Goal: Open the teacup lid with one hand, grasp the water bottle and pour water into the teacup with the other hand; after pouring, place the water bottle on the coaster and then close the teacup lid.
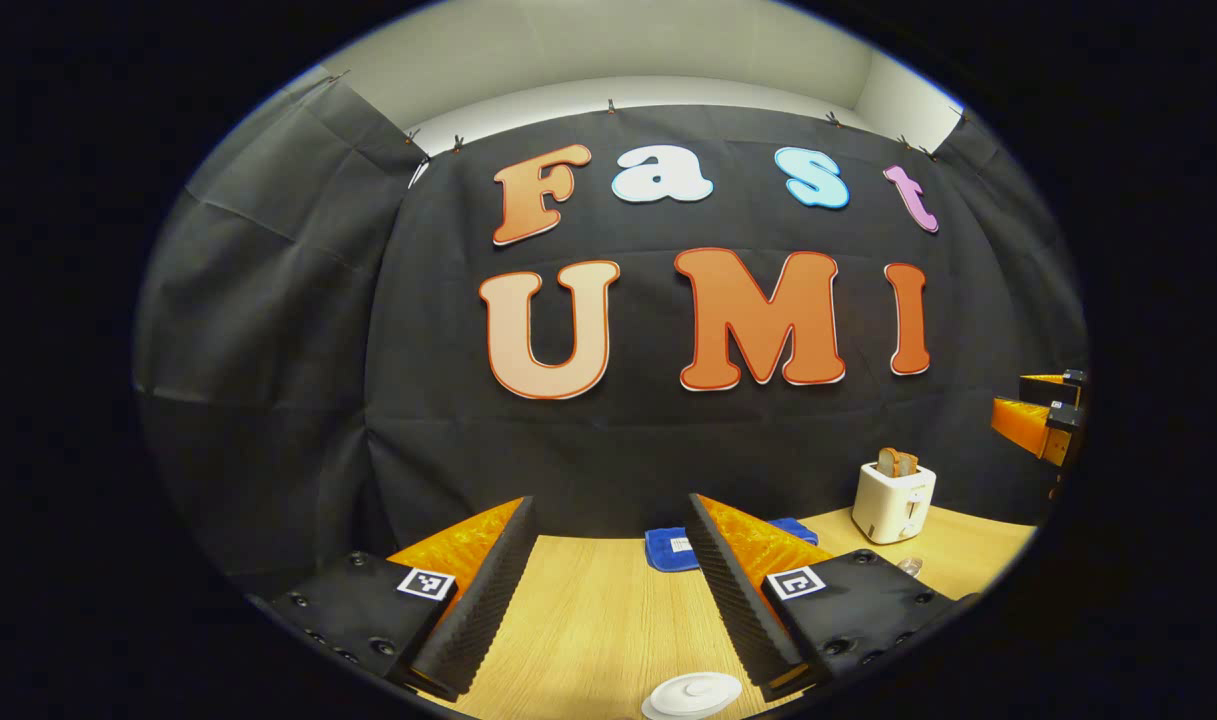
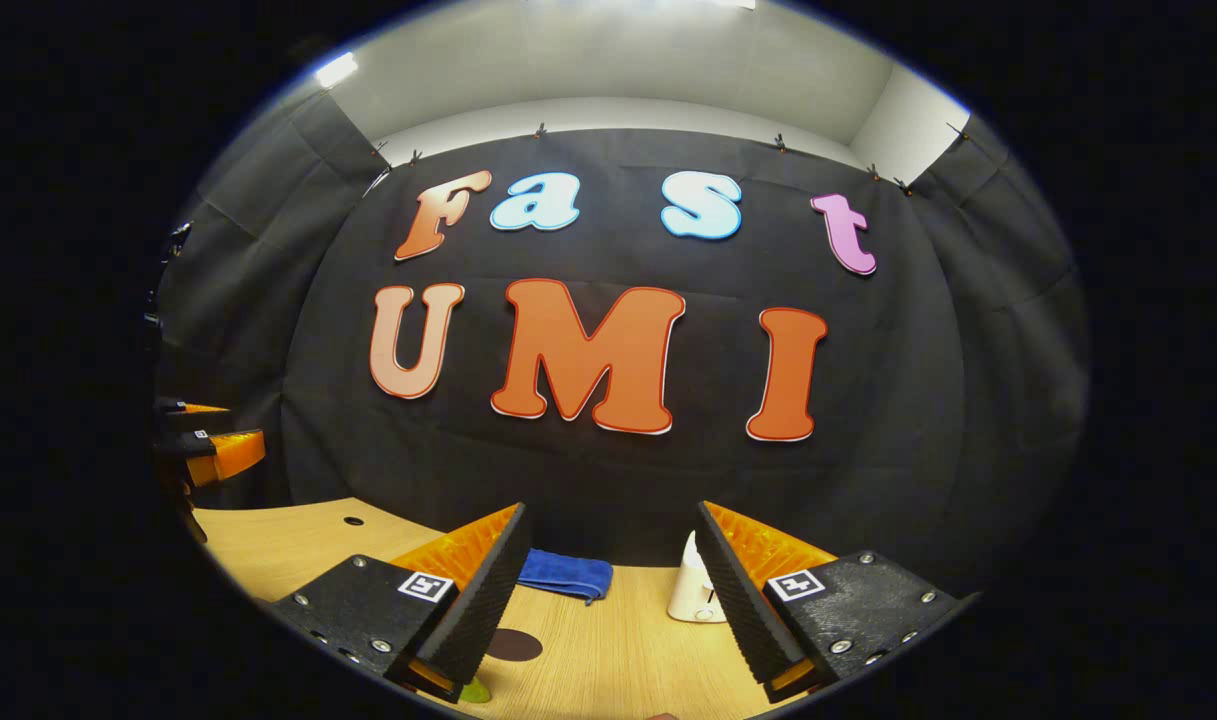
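Left gripper view: my left gripper (image 1: 608, 590) hangs over the pale wooden table (image 1: 588, 620) with its fingers spread apart, nothing between them. The round white teacup lid (image 1: 695, 694) sits near, just below the gap. Farther off lie a folded blue cloth (image 1: 668, 548) and a white toaster holding bread (image 1: 893, 500) to the right. Right gripper view: my right gripper (image 2: 608, 590) is likewise apart and empty — a dark round coaster (image 2: 514, 645) lies by its left finger.

In the right gripper view, the right gripper (image 2: 608, 590) hung above the wooden desk (image 2: 618, 660) with its fingers (image 2: 483, 590) spread apart and holding nothing, a blue cloth (image 2: 566, 574) and a white toaster (image 2: 690, 592) lying beyond them, a dark round coaster (image 2: 514, 645) just beside the left finger, and the other gripper (image 2: 213, 440) at the far left.
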Motion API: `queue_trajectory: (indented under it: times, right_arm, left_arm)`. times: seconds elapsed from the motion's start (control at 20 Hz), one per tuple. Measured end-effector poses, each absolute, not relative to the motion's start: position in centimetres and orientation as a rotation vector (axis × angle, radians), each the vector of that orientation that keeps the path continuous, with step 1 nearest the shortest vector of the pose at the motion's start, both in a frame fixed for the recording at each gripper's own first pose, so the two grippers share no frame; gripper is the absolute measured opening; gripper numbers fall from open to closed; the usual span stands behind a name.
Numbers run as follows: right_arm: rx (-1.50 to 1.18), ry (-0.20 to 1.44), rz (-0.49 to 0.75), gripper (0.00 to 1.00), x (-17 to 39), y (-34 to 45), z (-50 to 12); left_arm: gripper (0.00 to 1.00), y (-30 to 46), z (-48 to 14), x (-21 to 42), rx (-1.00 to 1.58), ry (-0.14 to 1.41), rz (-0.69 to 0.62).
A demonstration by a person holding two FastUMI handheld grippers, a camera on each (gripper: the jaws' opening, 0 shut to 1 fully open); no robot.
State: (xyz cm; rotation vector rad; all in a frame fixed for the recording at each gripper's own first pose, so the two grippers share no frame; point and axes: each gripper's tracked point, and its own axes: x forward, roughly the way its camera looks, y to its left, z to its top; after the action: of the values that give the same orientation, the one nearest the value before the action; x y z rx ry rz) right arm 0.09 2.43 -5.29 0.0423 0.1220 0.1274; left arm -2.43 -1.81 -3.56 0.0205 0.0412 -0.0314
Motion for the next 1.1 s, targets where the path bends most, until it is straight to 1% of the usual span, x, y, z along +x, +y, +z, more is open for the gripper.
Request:
queue_trajectory:
  times: [0.15,0.25,0.3,0.55,0.65,0.7,0.75,0.8,0.85,1.1]
  right_arm:
    - [0.050,0.139,0.157,0.98,-0.4,3.2,-6.6]
    - [0.036,0.147,0.172,0.98,-0.7,3.5,-7.7]
    - [0.023,0.167,0.169,0.98,-0.7,3.3,-8.7]
    - [0.026,0.214,0.222,0.98,-2.2,4.4,-11.8]
    - [0.027,0.216,0.216,0.98,-2.8,4.2,-12.6]
    - [0.030,0.225,0.230,0.98,-3.1,4.6,-13.2]
    - [0.038,0.236,0.245,0.98,-3.5,5.1,-13.9]
    - [0.048,0.249,0.257,0.98,-3.8,5.4,-14.5]
    - [0.060,0.266,0.268,0.98,-4.1,5.6,-15.2]
    - [0.093,0.336,0.310,0.98,-5.2,6.5,-18.0]
  left_arm:
    - [0.97,-2.6,-5.3,-2.8,0.029,0.063,-0.057]
    - [0.99,-3.3,-7.0,-3.1,0.044,0.095,-0.075]
    - [0.97,-3.5,-8.1,-3.0,0.050,0.117,-0.080]
    - [0.98,-5.0,-12.4,-3.6,0.040,0.186,-0.149]
    - [0.98,-5.1,-13.7,-3.8,0.047,0.200,-0.169]
    - [0.96,-5.5,-14.5,-3.9,0.046,0.208,-0.185]
    - [0.98,-5.9,-15.2,-4.3,0.044,0.216,-0.206]
    - [0.96,-6.3,-15.8,-4.5,0.043,0.223,-0.223]
    - [0.98,-6.6,-16.6,-4.6,0.045,0.233,-0.239]
    - [0.98,-8.4,-20.7,-5.3,0.058,0.294,-0.305]
